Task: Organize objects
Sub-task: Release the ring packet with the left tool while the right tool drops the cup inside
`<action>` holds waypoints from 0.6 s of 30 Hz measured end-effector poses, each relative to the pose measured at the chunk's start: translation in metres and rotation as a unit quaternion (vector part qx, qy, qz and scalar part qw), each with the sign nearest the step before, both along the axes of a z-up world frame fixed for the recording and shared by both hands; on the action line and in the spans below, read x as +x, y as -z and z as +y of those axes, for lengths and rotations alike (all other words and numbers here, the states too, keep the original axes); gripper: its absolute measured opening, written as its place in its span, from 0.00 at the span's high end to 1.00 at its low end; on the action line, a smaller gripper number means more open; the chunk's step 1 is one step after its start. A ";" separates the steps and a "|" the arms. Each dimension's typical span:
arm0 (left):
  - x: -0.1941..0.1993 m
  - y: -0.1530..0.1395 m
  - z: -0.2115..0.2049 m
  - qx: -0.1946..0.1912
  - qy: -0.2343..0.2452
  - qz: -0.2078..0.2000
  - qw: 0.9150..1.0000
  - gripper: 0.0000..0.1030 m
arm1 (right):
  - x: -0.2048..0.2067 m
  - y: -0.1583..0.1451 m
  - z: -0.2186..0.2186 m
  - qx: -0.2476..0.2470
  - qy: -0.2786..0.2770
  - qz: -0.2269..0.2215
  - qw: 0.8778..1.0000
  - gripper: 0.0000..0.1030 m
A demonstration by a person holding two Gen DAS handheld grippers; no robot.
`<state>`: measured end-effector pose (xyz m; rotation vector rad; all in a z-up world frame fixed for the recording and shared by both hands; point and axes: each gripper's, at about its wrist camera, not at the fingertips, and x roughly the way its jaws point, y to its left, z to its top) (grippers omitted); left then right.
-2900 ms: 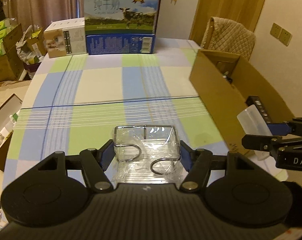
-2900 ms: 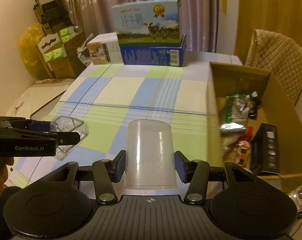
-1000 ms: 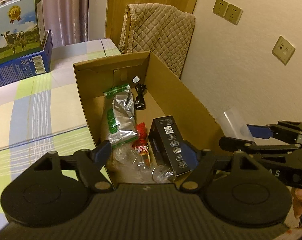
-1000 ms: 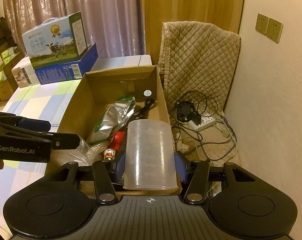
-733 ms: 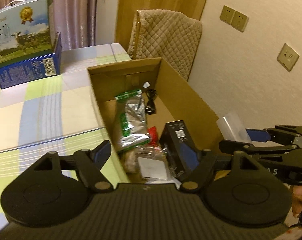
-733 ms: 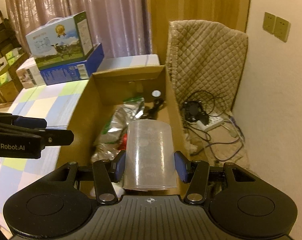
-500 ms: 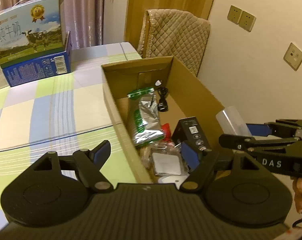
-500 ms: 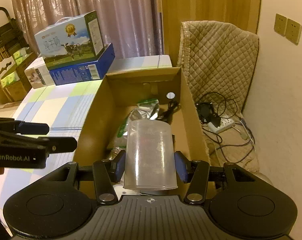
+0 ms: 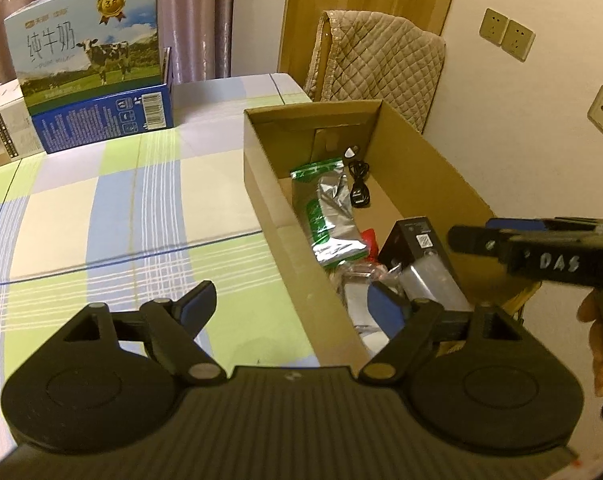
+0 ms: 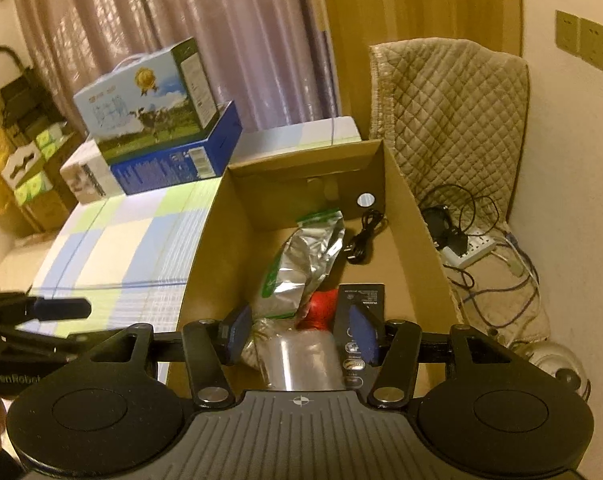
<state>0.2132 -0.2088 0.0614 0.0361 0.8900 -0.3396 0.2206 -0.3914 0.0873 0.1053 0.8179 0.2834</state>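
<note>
A home room: checked tablecloth (image 9: 101, 208), curtains (image 10: 221, 40), quilted chair cover (image 10: 449, 112), milk carton box (image 9: 89, 52)

Milk carton (image 9: 89, 46) on blue box (image 9: 105, 122), quilted chair cover (image 10: 449, 120), power strip (image 10: 475, 249)

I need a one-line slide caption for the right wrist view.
Open right gripper above the cardboard box, clear plastic cup lying inside.
</note>
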 end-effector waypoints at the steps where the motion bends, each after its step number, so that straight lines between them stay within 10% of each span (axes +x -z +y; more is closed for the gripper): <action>1: -0.002 0.000 0.001 0.000 -0.001 0.000 1.000 0.19 | -0.003 -0.001 -0.002 0.000 0.004 0.000 1.000 0.49; 18: -0.084 -0.011 0.024 0.005 -0.020 -0.015 1.000 0.01 | -0.092 -0.017 -0.007 -0.024 0.031 0.018 0.999 0.42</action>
